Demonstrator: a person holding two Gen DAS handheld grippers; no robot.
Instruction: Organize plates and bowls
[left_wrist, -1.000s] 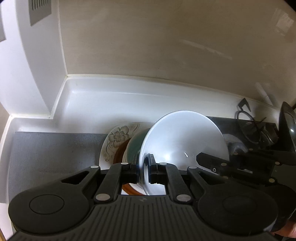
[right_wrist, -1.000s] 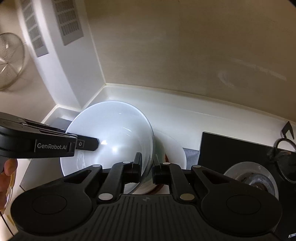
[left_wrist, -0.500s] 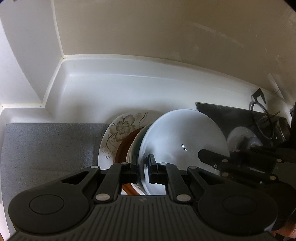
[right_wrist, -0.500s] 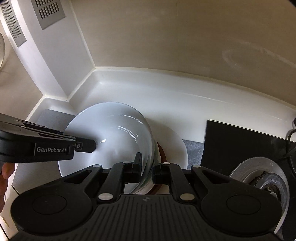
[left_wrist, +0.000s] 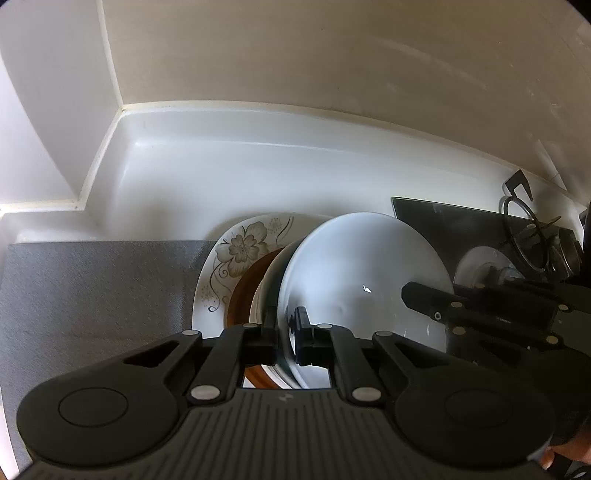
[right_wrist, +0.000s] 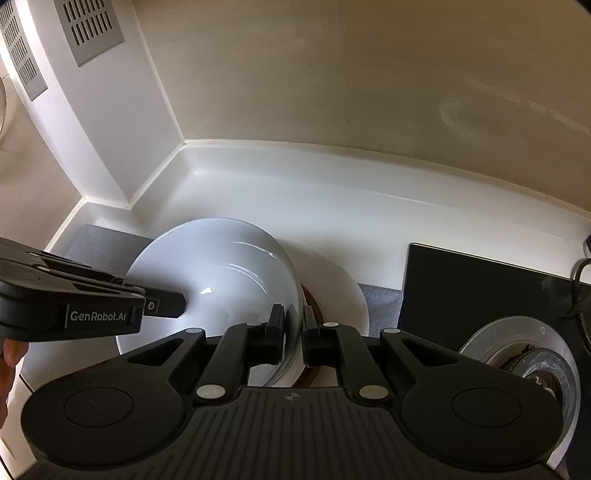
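Note:
A large white bowl (left_wrist: 354, 273) is held by both grippers, one on each side of its rim. My left gripper (left_wrist: 286, 332) is shut on the bowl's left rim. My right gripper (right_wrist: 293, 328) is shut on the right rim of the white bowl (right_wrist: 221, 280). Under the bowl lie a floral white plate (left_wrist: 236, 258), a brown plate (left_wrist: 243, 295) and a dark green bowl (left_wrist: 271, 284), stacked on a grey mat (left_wrist: 92, 288). The bowl sits low over this stack; whether it touches is hidden.
A black glass stove (right_wrist: 472, 288) with a burner (right_wrist: 524, 350) lies to the right. A pan support (left_wrist: 532, 236) stands on it. The white counter (right_wrist: 332, 214) meets a beige wall behind. A white column with vents (right_wrist: 92, 33) stands at the left.
Both grippers have carried the white bowl lower and closer over the stacked plates. The view has tilted downward toward the counter.

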